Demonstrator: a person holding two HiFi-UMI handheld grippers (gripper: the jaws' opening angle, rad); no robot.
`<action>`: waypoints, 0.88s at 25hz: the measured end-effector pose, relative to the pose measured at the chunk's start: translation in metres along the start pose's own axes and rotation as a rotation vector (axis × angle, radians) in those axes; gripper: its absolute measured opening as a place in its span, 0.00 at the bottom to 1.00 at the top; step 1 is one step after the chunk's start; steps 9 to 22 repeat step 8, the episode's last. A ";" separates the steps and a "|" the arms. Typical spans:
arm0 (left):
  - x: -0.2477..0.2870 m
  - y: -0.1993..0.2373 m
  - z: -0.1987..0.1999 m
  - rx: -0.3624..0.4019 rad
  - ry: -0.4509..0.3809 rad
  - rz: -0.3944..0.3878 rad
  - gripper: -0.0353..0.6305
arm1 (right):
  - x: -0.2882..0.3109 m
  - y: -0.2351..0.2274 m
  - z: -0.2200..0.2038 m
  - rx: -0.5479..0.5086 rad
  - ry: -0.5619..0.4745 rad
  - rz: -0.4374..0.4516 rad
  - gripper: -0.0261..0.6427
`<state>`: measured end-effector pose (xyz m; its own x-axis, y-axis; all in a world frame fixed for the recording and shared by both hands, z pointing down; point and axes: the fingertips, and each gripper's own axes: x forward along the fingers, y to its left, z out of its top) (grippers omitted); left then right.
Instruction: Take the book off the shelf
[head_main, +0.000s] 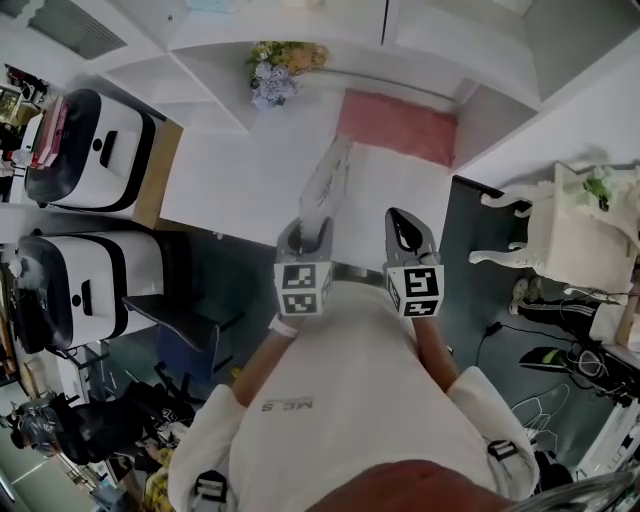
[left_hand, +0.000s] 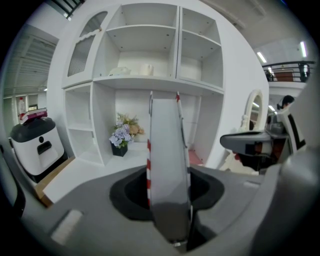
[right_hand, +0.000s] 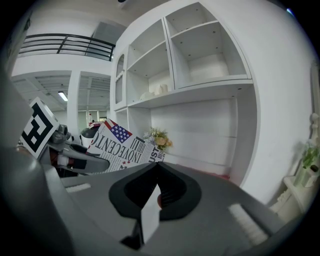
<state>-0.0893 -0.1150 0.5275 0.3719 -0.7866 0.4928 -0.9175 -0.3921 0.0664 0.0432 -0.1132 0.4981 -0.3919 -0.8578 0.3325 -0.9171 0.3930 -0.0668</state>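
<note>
My left gripper (head_main: 310, 232) is shut on the lower edge of a thin book (head_main: 328, 182) and holds it upright in front of the white shelf unit (head_main: 240, 170). In the left gripper view the book (left_hand: 167, 145) shows edge-on between the jaws, with red and white stripes along its edges. In the right gripper view its cover (right_hand: 120, 146) carries a flag and large black print, with the left gripper (right_hand: 75, 159) below it. My right gripper (head_main: 410, 238) hangs beside it on the right, shut, with its tips (right_hand: 157, 166) meeting on nothing. It also shows in the left gripper view (left_hand: 250, 142).
A pot of flowers (head_main: 275, 72) and a pink cloth (head_main: 398, 125) lie on the shelf's lower board. Two white-and-black machines (head_main: 90, 150) stand at the left. A white stand with a plant (head_main: 575, 235) and cables on the dark floor are at the right.
</note>
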 end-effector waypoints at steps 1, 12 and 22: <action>0.000 0.001 0.001 -0.001 0.001 0.003 0.29 | 0.001 0.000 0.001 0.000 -0.001 0.001 0.03; -0.001 0.009 0.001 -0.010 0.010 0.016 0.29 | 0.007 0.003 0.003 0.012 -0.001 0.015 0.03; -0.001 0.009 0.001 -0.010 0.010 0.016 0.29 | 0.007 0.003 0.003 0.012 -0.001 0.015 0.03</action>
